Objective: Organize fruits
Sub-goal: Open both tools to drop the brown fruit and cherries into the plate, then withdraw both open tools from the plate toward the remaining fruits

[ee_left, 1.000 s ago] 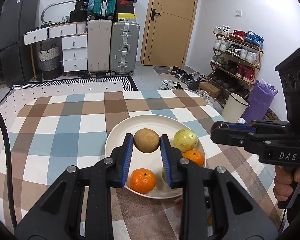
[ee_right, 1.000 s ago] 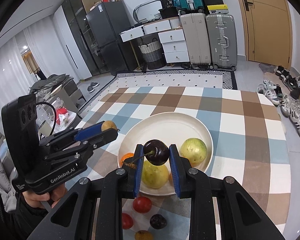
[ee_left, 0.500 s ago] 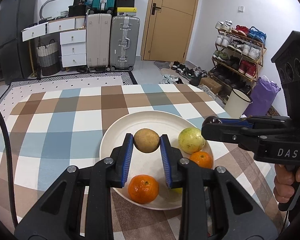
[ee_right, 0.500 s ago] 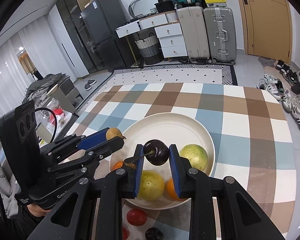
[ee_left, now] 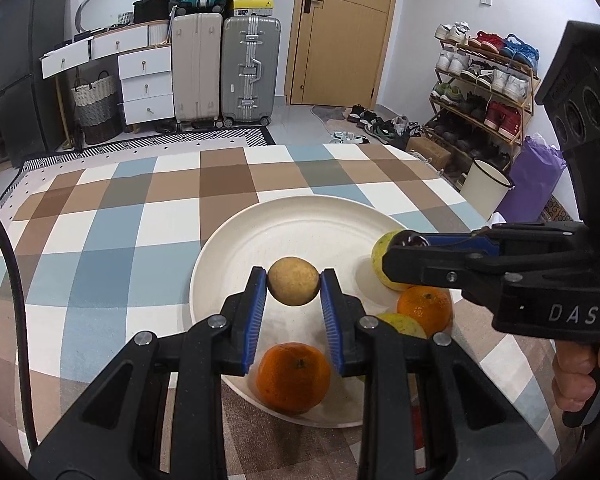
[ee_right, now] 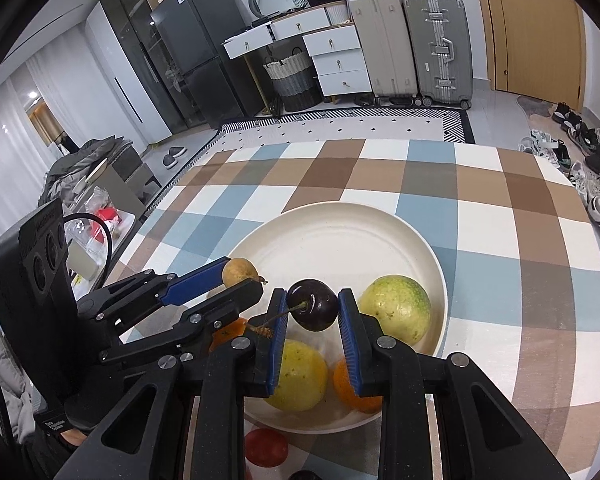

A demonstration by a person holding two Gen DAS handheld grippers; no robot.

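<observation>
over the checked tablecloth (ee_left: 100, 240) sits a broad, shallow cream plate (ee_left: 300, 216) already holding smooth citrus. both tools hover above it mid-delivery: the left gripper (ee_left: 294, 288) clamps a round, matte tan fruit (ee_left: 293, 286) (possibly a longan), the right gripper (ee_right: 312, 310) a glossy dark cherry (ee_right: 314, 309). next, lower each and release gently.

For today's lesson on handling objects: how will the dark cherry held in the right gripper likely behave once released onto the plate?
The cherry is round and glossy, so it will probably roll on the smooth plate. It looks small and likely light. Its thin stem seems flimsy, and the skin may bruise if the right gripper squeezes harder.
</observation>
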